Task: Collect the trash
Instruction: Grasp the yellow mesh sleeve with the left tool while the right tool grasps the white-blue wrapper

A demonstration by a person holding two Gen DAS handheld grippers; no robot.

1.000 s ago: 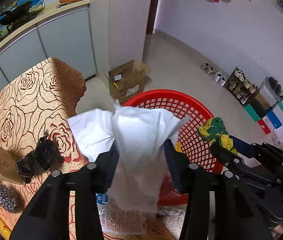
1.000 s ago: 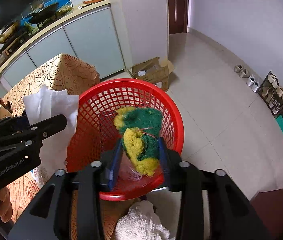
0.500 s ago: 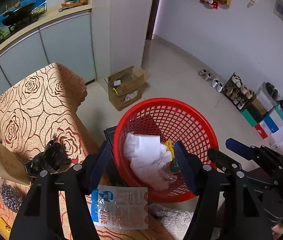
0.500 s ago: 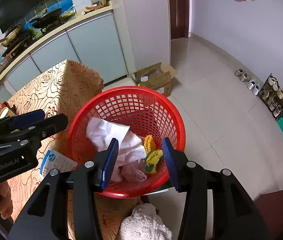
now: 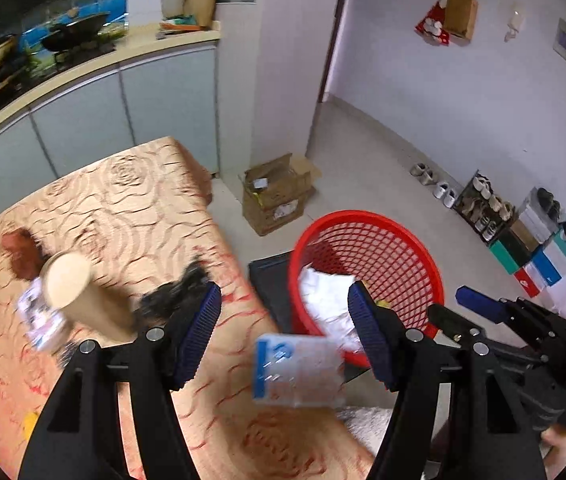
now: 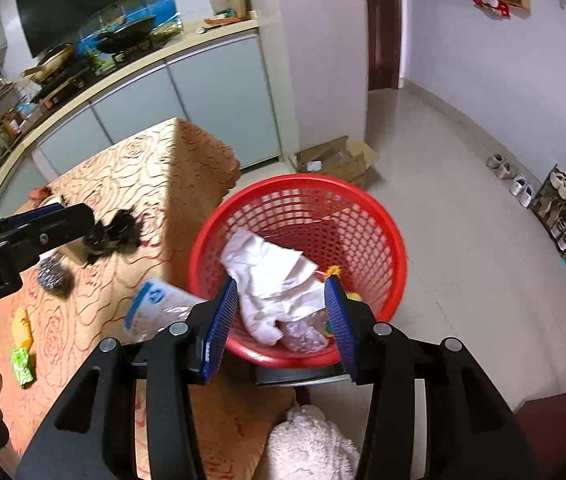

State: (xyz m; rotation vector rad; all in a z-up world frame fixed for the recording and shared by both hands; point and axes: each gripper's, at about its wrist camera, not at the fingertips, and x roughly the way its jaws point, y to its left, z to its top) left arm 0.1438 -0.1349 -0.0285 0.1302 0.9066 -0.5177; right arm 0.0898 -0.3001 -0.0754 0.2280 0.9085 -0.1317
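On the far left of the table (image 6: 187, 152), small yellow and green scraps (image 6: 22, 354) are seen lying on the rose cloth. Next to them a paper cup (image 5: 79, 294) lies on its side, with a crumpled black thing (image 6: 117, 234) just beside it; the picture is blurry there, so it may be a wrapper. The left gripper (image 5: 285, 334) is held above the table with its jaws spread wide and nothing between them. Under it, at the table edge, a clear packet with a blue strip (image 5: 297, 368) is seen, and this should be picked up next. To do it well, the jaws should be brought down flat over the packet's edge and pressed shut gently, since thin plastic can slip. To the right, the red basket (image 6: 397, 256) stands just beside the table, with white paper (image 6: 271, 270) and a yellow bit already inside. The right gripper (image 6: 281, 322) is held over the basket, jaws spread wide and holding nothing.
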